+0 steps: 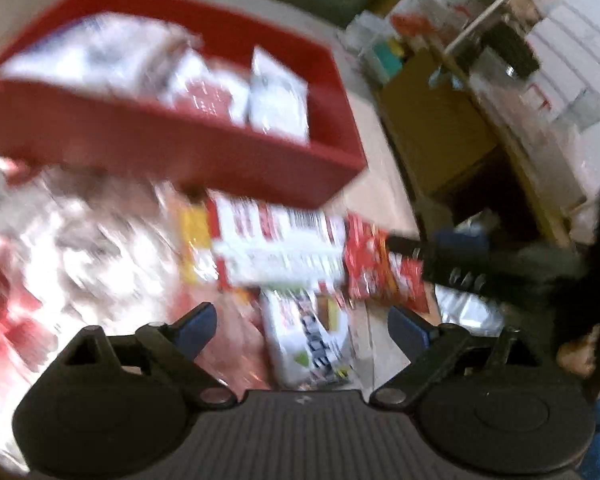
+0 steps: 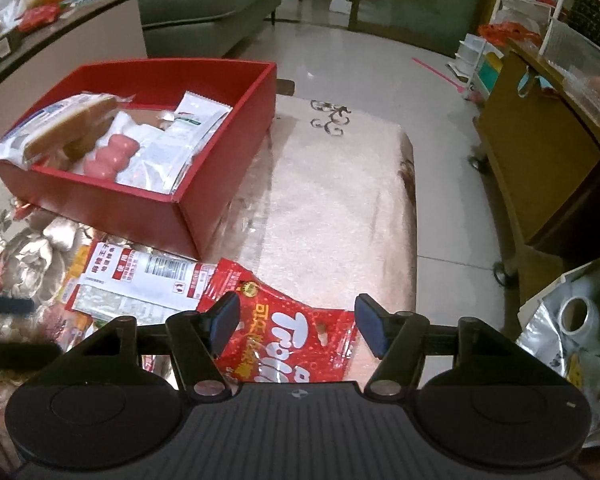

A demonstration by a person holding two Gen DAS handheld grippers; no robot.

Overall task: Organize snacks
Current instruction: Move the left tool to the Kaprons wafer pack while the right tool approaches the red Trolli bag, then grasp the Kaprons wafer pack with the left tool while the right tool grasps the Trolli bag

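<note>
A red box [image 2: 148, 204] stands on the table and holds several snack packets, with a bread pack [image 2: 60, 120] at its left. It also shows blurred in the left wrist view [image 1: 172, 148]. A red candy bag [image 2: 292, 344] lies under my open right gripper [image 2: 298, 324], its fingers either side of it. A white and red packet [image 2: 140, 280] lies to its left. My left gripper [image 1: 302, 326] is open and empty above a white packet [image 1: 308, 340]. The white and red packet [image 1: 276, 248] and the red candy bag [image 1: 380, 268] lie beyond it.
A pale cloth [image 2: 332, 208] covers the table right of the box. A yellow wooden cabinet [image 2: 540, 168] stands at the right beyond the table edge. A silver bag with a tape roll [image 2: 576, 312] sits at the lower right. A sofa [image 2: 204, 4] is behind.
</note>
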